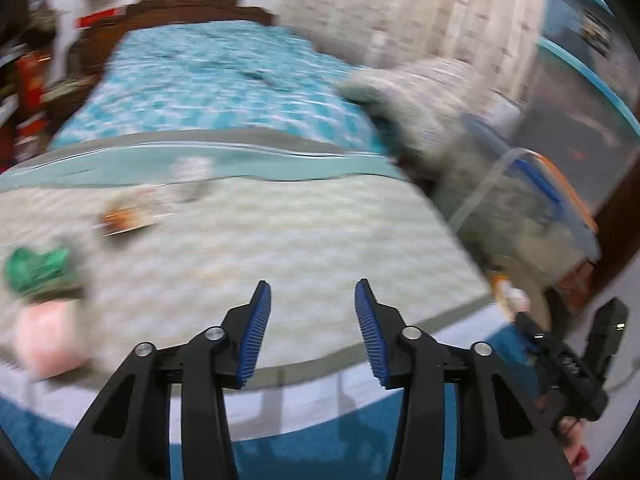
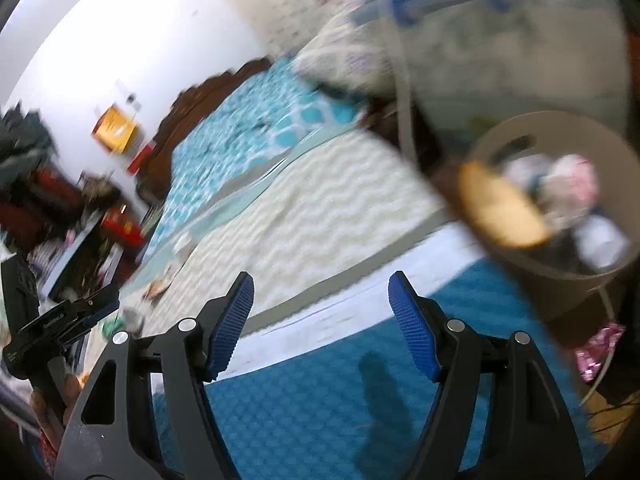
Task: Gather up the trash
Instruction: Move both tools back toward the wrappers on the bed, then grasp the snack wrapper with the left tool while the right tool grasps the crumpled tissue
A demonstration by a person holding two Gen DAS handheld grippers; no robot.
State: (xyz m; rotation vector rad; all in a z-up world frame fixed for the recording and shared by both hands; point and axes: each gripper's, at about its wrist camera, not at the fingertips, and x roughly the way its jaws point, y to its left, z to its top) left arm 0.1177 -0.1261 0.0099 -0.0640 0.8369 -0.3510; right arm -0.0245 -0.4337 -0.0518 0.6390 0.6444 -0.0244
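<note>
My left gripper hangs open over the near edge of a bed with a cream wavy blanket, nothing between its blue pads. Blurred litter lies at the left of the blanket: a green wrapper, a pink lump, an orange-and-white wrapper and a white scrap. My right gripper is open and empty above the teal bed edge. A beige round bin at its upper right holds an orange wrapper and crumpled white paper.
A clear plastic box with a blue handle stands behind the bin. A pink foil wrapper lies on the floor beside it. A turquoise patterned cover and dark wooden headboard lie further back. Cluttered shelves stand at the left.
</note>
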